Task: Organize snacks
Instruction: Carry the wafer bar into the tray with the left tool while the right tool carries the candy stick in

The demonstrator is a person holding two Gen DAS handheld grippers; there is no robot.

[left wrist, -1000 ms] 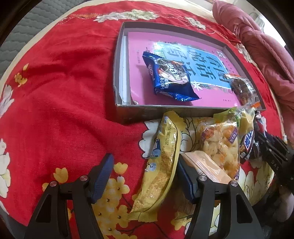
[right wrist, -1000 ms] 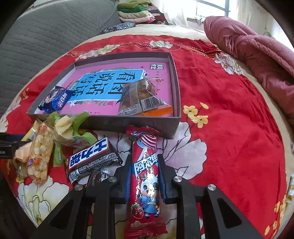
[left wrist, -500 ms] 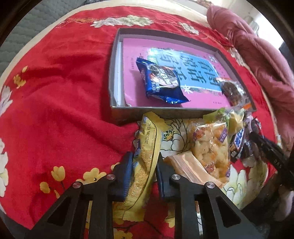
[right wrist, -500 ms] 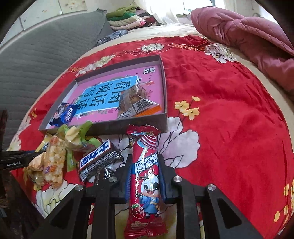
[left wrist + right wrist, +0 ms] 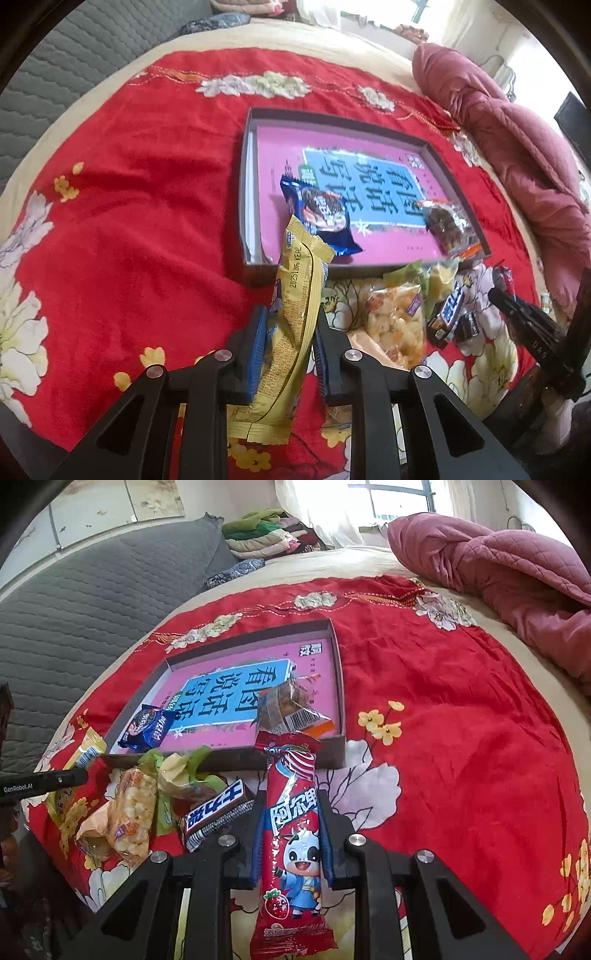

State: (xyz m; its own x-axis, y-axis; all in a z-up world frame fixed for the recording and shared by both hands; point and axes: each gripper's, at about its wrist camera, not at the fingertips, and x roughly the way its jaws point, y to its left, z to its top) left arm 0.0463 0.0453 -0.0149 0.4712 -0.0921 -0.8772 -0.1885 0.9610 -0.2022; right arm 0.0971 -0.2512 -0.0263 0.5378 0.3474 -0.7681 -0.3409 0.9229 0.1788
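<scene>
My left gripper [image 5: 290, 347] is shut on a long yellow snack packet [image 5: 295, 306] and holds it lifted, its top end near the front wall of the grey box [image 5: 245, 177]. My right gripper [image 5: 290, 830] is shut on a red strawberry candy packet [image 5: 291, 823], lifted before the box [image 5: 341, 686]. Inside the box lie a blue cookie packet [image 5: 319, 214] and a clear brown snack packet [image 5: 447, 225]. In front of the box lie a popcorn bag [image 5: 391, 321], a green-yellow packet [image 5: 177, 771] and a dark chocolate bar [image 5: 214, 812].
The box lining is a pink and blue printed sheet [image 5: 236, 686]. Everything rests on a red flowered cloth [image 5: 129, 206] on a bed. A maroon quilt [image 5: 498, 565] lies at the right. A grey padded headboard [image 5: 74, 602] and folded clothes [image 5: 266, 535] are behind.
My left gripper closed on the yellow packet and lifted it off the cloth. My right gripper rose with the red packet. Both views now look from higher up.
</scene>
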